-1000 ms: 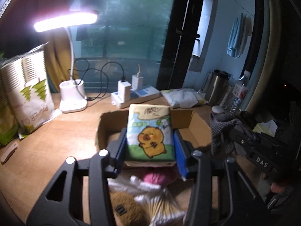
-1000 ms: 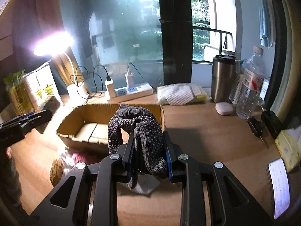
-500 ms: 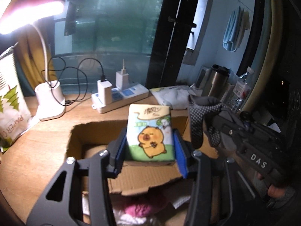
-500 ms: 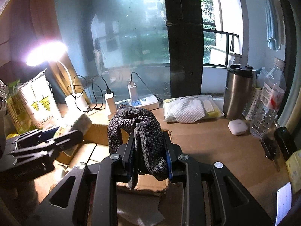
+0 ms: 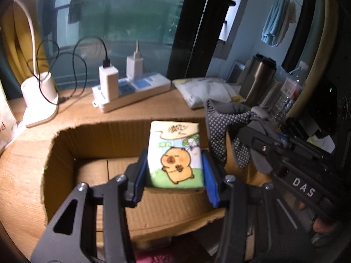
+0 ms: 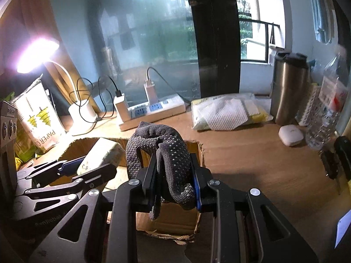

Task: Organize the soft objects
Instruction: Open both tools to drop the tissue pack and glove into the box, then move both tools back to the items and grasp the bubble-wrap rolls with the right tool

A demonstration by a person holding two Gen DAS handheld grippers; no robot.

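Observation:
My left gripper [image 5: 174, 172] is shut on a tissue pack [image 5: 174, 156] printed with a cartoon capybara, held above the inside of an open cardboard box [image 5: 65, 144]. My right gripper [image 6: 173, 175] is shut on a grey dotted work glove [image 6: 166, 151], which hangs bunched over the box's right part [image 6: 175, 219]. In the left wrist view the glove [image 5: 226, 131] and the right gripper [image 5: 285, 160] sit just right of the pack. In the right wrist view the left gripper [image 6: 87, 166] and the tissue pack [image 6: 101, 153] appear at lower left.
Behind the box lie a white power strip [image 5: 131, 92] with chargers, a desk lamp base [image 5: 39, 100], a bag of paper towels [image 6: 228, 111], a steel tumbler [image 6: 287, 89], a water bottle [image 6: 326, 111] and a small white case [image 6: 290, 134]. A paper-cup pack [image 6: 39, 120] stands at left.
Both grippers have moved forward and lower, from in front of the box to over its inside, still holding the tissue pack and the glove. They now sit closer together.

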